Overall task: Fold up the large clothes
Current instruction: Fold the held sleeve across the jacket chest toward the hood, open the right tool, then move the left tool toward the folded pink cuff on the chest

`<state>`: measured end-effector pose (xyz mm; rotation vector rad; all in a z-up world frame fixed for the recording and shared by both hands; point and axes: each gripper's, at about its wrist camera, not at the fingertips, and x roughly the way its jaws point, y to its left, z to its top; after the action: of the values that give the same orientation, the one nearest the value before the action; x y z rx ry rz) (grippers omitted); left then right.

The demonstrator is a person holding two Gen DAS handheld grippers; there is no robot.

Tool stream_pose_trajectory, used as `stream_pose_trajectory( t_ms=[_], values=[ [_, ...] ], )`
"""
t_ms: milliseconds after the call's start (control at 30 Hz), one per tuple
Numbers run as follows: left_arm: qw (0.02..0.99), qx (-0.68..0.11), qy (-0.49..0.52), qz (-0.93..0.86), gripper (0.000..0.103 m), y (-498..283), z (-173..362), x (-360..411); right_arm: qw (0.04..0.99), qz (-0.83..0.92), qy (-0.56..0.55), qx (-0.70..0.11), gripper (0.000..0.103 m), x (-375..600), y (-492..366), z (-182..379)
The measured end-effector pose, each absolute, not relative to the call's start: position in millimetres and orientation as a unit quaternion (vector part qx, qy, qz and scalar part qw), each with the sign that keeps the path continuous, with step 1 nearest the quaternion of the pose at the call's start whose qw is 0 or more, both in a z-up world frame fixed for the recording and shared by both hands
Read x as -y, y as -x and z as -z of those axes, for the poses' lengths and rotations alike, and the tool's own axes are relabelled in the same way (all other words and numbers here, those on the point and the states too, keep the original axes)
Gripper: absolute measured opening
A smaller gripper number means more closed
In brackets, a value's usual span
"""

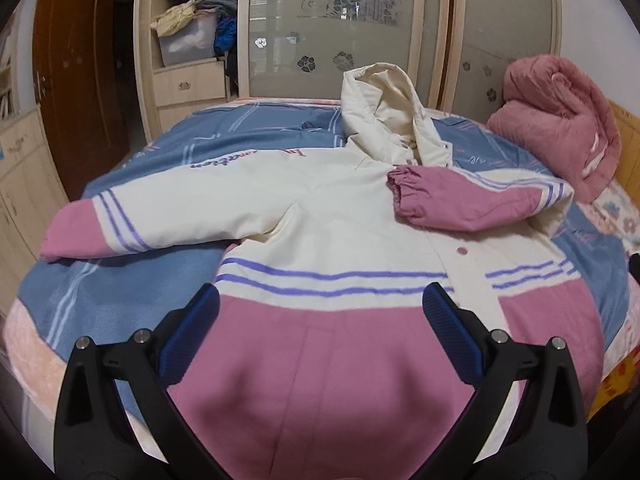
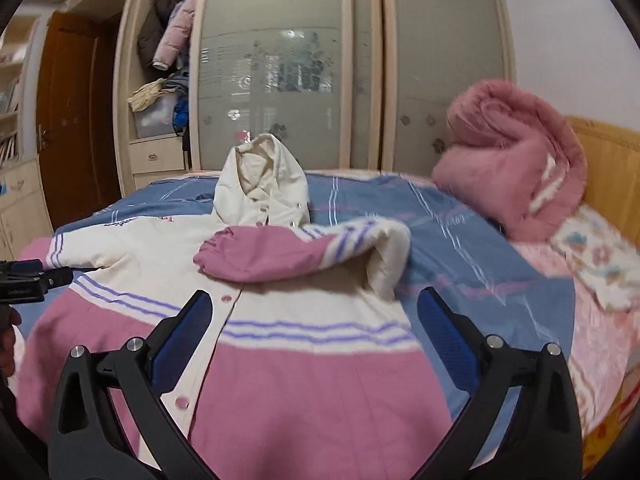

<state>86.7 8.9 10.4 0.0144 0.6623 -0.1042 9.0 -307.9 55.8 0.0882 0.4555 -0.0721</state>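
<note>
Both black 2-finger grippers, left (image 1: 320, 320) and right (image 2: 316, 320), hang spread and empty over the cream-and-pink padded hooded coat (image 1: 340, 216), its 1 sleeve (image 1: 464, 200) already crossed inward for folding.

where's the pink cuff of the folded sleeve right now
In both wrist views the pink cuff lies on the jacket's cream chest, just below the hood.

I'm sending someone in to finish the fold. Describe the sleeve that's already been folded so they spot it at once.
Start at the bed with the blue striped cover, where a cream and pink hooded coat lies spread flat. Just below its hood, one sleeve is bent back across the chest, pink cuff pointing inward. The other sleeve lies stretched straight out to the side.
</note>
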Motion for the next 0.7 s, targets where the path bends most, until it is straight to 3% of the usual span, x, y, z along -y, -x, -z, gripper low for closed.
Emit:
stream_pose_trajectory(
  t_ms=[167, 700],
  values=[
    [0.937, -0.347, -0.006, 0.047, 0.101, -73, -2, -11, 0.964, 0.024, -0.070, -0.255, 0.102, 313, 3, -42],
    [0.937, -0.346, -0.026, 0.046, 0.101, -64, 0, -5, 0.968, 0.016, -0.060, -0.245, 0.102, 307, 14, -45]
  ],
)
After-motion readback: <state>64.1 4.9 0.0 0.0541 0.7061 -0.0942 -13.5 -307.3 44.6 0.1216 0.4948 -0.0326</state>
